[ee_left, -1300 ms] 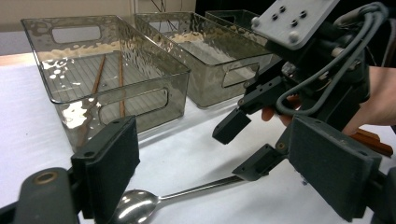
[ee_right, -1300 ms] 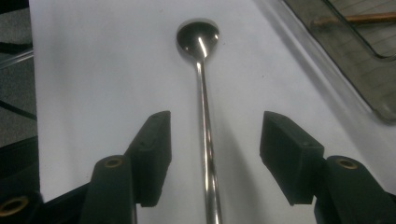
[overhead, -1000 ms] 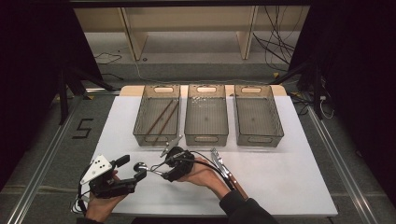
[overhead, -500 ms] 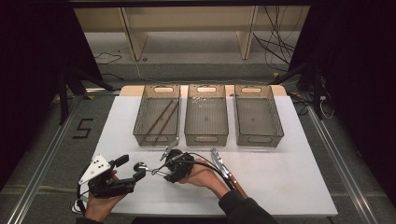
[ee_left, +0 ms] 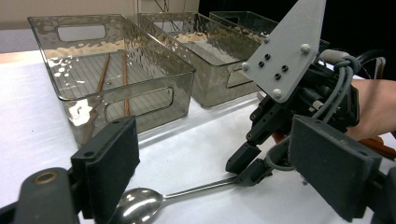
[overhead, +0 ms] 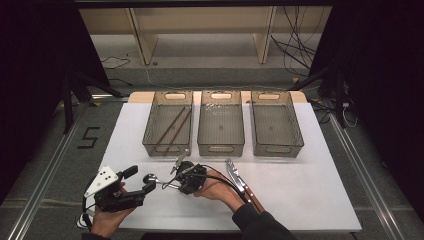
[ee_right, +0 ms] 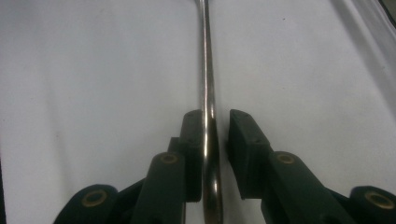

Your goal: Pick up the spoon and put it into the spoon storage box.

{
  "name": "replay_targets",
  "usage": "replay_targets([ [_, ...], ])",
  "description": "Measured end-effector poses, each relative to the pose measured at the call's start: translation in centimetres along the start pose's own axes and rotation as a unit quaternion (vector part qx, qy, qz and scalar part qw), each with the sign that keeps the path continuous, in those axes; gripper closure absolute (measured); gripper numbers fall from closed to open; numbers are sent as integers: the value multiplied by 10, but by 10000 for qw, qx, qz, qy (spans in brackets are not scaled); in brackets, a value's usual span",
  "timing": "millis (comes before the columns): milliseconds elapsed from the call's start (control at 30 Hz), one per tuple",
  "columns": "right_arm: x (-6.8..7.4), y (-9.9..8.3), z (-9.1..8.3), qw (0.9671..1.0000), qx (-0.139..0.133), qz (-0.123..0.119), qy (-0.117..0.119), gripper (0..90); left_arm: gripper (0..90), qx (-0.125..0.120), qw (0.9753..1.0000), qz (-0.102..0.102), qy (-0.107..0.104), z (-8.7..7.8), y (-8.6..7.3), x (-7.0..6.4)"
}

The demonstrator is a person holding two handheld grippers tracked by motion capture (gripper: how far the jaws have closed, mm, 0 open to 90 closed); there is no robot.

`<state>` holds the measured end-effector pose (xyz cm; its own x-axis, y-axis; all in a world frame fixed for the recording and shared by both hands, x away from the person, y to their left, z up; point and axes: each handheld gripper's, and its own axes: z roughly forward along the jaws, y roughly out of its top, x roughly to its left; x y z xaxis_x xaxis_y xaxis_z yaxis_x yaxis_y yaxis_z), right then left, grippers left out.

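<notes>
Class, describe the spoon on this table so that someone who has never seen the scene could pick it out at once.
Start at the row of three clear bins on the white table and come toward the near edge below the left one. The spoon lies flat there, its handle between the right gripper's jaws. It is all shiny metal, unlike the wooden-handled cutlery to the right.
</notes>
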<state>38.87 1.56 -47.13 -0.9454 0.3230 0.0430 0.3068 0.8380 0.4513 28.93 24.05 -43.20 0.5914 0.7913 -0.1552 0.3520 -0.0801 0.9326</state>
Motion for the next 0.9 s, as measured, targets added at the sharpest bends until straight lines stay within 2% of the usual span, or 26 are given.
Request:
replay_targets([
  [67,0,0,1,10000,-60,47,-15,794,160,8,10000,5,1,0,0,0],
  [200,1,0,0,10000,23,53,35,824,160,8,10000,1,2,0,0,0],
  [300,1,0,-1,10000,11,-62,50,834,160,12,10000,7,6,0,0,0],
  [333,0,0,-2,9999,-1,-45,95,845,160,11,10000,3,6,0,0,0],
  [367,-1,0,-3,9997,-55,36,231,894,161,14,10000,4,6,0,0,1],
  [400,-2,0,-6,9992,-161,68,349,900,161,13,10000,9,4,0,0,0],
  [433,-1,0,-6,9997,-108,31,209,900,160,13,10000,12,3,0,-1,0],
  [500,2,0,-5,9999,-41,-24,158,900,161,29,10000,19,2,0,0,0],
  [667,0,1,-4,9997,5,16,224,895,161,31,10000,26,-7,0,0,0],
  [800,3,2,0,9997,82,-134,164,887,163,28,10000,31,-2,0,0,0],
  [900,4,2,0,9998,81,-150,139,894,162,22,10000,33,6,0,0,0],
])
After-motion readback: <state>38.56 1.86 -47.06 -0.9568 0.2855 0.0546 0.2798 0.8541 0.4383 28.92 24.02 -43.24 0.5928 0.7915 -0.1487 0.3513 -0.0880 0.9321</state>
